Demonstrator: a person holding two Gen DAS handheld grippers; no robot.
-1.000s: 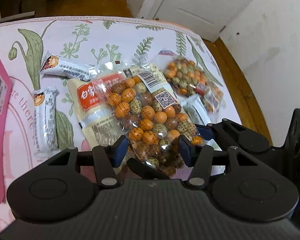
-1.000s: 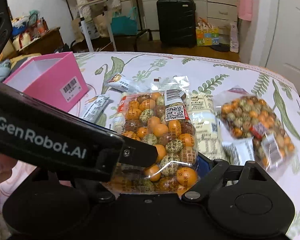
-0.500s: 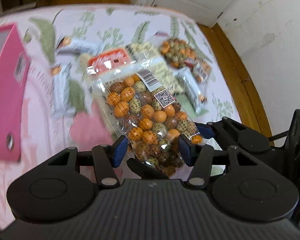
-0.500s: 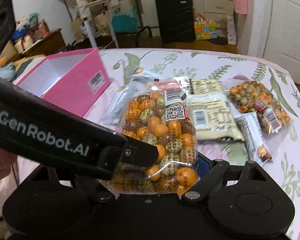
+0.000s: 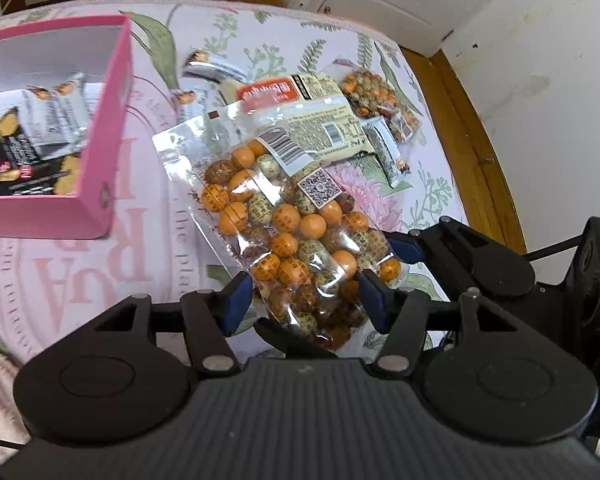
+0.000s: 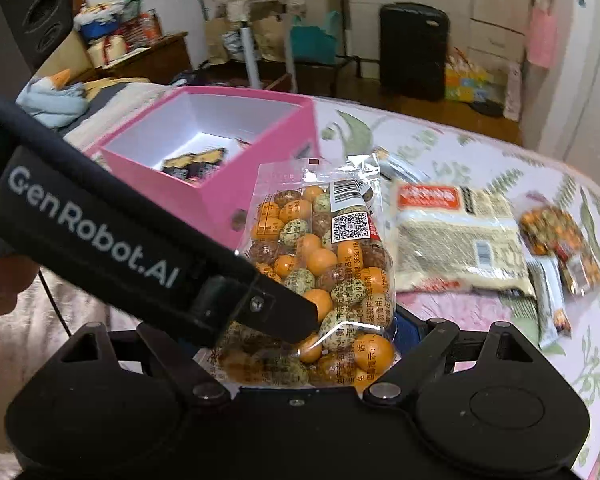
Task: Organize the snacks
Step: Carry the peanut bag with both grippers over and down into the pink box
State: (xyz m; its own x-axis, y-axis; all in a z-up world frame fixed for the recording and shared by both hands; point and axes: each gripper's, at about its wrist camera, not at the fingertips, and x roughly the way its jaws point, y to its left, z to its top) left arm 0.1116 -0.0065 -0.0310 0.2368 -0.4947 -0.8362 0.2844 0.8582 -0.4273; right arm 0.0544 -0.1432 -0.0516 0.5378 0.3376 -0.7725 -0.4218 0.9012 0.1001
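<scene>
Your pink box (image 5: pixel 112 128), out at the left edge a second ago, now sits close on the surface, snacks already inside. Both tools, left tool (image 5: pixel 304 300) and right tool (image 6: pixel 320 344), grip the bag of coated nuts (image 5: pixel 284 220), raised beside it. Right: rice-cracker pack (image 6: pixel 456 240) waits.
</scene>
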